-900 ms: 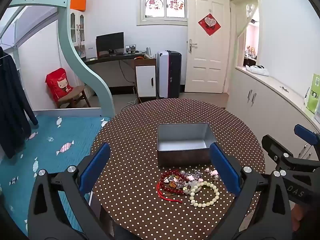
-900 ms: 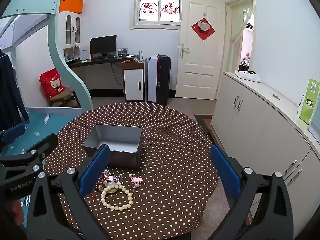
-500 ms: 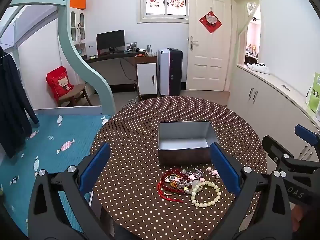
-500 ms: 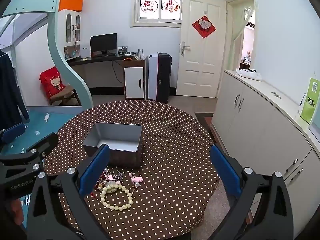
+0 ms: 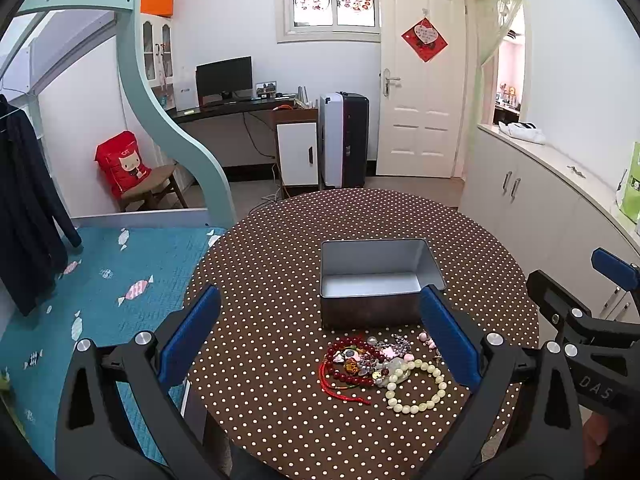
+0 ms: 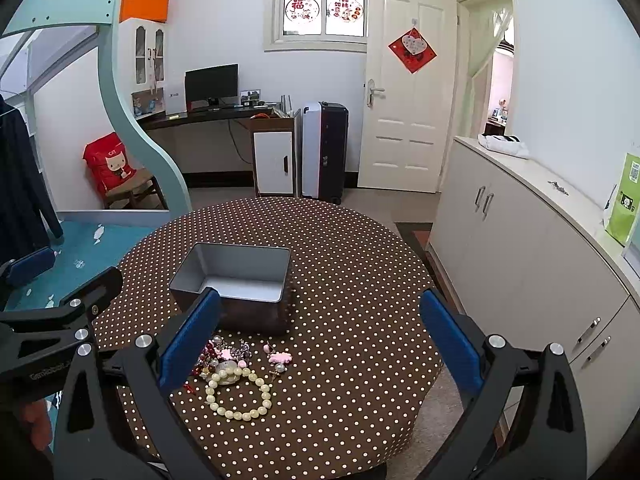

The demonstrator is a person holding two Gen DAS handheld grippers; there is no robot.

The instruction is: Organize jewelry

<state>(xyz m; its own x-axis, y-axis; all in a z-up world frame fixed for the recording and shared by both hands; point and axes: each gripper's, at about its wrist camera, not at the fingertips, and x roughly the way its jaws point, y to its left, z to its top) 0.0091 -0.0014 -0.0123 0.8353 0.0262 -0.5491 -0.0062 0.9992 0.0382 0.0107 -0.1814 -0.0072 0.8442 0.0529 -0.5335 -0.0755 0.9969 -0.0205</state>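
An open, empty grey metal box (image 5: 376,276) (image 6: 236,276) stands on the round brown polka-dot table (image 5: 280,264) (image 6: 352,264). In front of it lies a pile of jewelry: a cream bead bracelet (image 5: 416,388) (image 6: 238,396), a red bead bracelet with red cord (image 5: 340,368), and small pink and silver charms (image 5: 394,346) (image 6: 280,358). My left gripper (image 5: 320,336) is open and empty, held above the pile. My right gripper (image 6: 320,336) is open and empty, to the right of the pile. Each gripper also shows at the edge of the other's view.
A blue bed (image 5: 100,280) lies left of the table. White cabinets (image 6: 520,260) run along the right wall. A desk, a suitcase (image 5: 344,140) and a door stand at the back.
Both grippers have drifted slightly; the box and jewelry sit a little lower and nearer in the views. Nothing was grasped or moved on the table.
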